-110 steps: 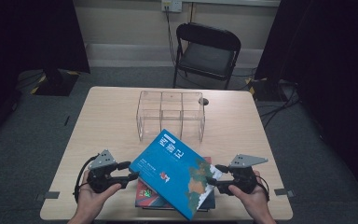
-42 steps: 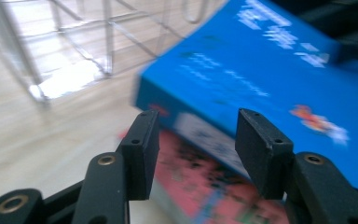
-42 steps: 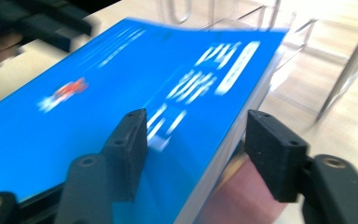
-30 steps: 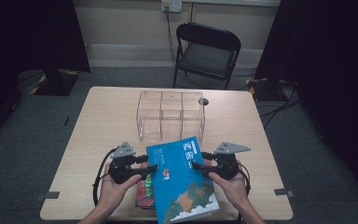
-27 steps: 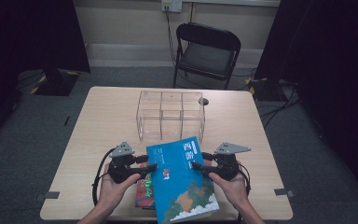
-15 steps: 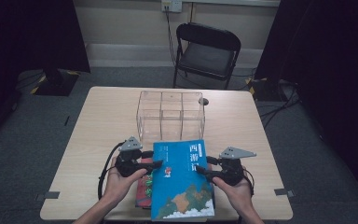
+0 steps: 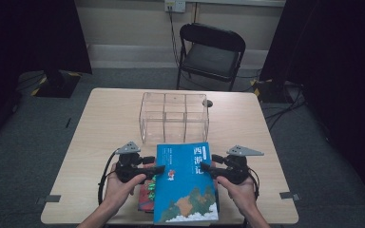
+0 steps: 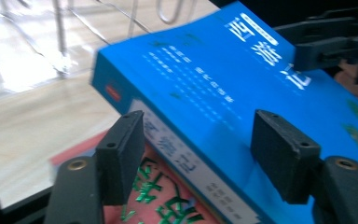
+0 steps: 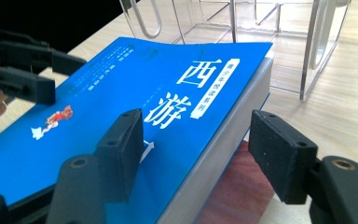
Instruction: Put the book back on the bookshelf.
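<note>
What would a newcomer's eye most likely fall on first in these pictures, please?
Most striking is the thick bright-blue paperback book with white characters at the table's near edge, lying on a red-covered book. The left claw and right claw flank its spine and page edges; their jaws have just been opening and straddle the edges without pressing. Behind it stands a clear acrylic divided box at mid-table.

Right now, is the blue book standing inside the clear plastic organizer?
No, the blue book lies flat on a red book at the table's near edge, in front of the clear plastic organizer.
</note>
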